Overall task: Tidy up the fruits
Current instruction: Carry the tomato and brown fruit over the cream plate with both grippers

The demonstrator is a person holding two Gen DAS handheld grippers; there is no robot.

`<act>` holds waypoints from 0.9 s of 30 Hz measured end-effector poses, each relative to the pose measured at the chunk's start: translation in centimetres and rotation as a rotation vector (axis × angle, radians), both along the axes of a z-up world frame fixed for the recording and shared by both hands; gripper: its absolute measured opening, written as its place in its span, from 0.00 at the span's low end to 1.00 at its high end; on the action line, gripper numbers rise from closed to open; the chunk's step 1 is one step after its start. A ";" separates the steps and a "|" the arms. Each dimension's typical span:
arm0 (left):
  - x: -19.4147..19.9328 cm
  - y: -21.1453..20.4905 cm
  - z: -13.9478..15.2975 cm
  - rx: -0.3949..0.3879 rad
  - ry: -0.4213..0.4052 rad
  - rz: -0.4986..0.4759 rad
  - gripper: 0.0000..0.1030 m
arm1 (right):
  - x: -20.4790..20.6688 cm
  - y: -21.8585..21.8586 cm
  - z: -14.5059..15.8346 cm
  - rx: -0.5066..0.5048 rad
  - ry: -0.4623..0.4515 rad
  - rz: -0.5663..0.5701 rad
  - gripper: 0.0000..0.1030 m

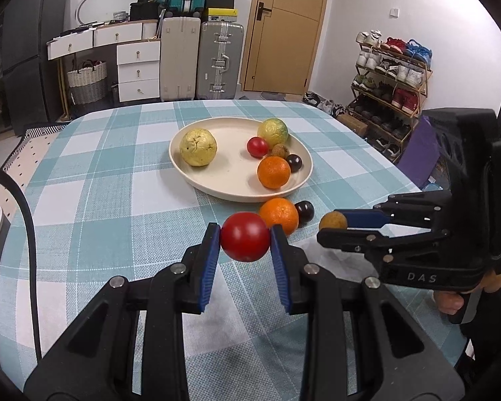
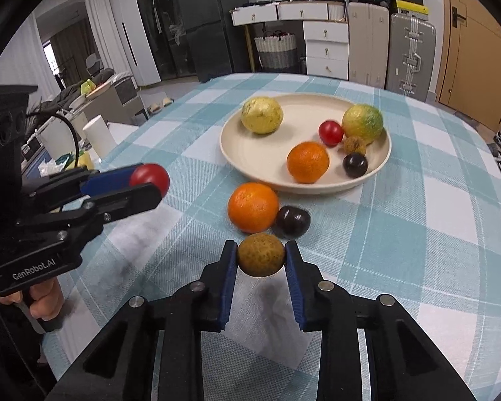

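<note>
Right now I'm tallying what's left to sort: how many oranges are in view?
2. One orange lies in the plate; the other orange sits on the tablecloth just before the plate's near rim, beside a dark fruit. None seem hidden.

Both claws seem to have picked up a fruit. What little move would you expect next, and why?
Probably carrying the red fruit forward over the plate. The left gripper has it pinched and lifted clear of the cloth, and similar fruits already sit in the plate. The right gripper has only just closed on the brown speckled fruit, so it would likely follow.
</note>
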State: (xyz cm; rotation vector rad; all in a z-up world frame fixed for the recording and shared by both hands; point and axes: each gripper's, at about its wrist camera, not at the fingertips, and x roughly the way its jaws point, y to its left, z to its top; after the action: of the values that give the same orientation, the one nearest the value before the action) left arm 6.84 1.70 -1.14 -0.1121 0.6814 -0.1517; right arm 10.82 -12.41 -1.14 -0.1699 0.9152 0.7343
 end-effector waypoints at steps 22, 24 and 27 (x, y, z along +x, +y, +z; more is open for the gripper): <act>4.7 0.1 3.5 0.010 -0.068 0.025 0.27 | 3.9 -2.7 3.7 0.105 -0.101 -0.123 0.28; 5.5 0.2 3.3 0.005 -0.065 0.030 0.27 | 4.4 -2.5 3.6 0.111 -0.098 -0.127 0.28; 6.7 0.3 3.0 0.007 -0.061 0.040 0.27 | 5.2 -2.3 3.5 0.125 -0.098 -0.135 0.28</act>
State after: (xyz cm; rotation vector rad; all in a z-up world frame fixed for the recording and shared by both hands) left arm 13.49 2.02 1.84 -0.1139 0.6183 -0.1143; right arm 16.05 -14.75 2.39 -0.0328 0.7769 0.6504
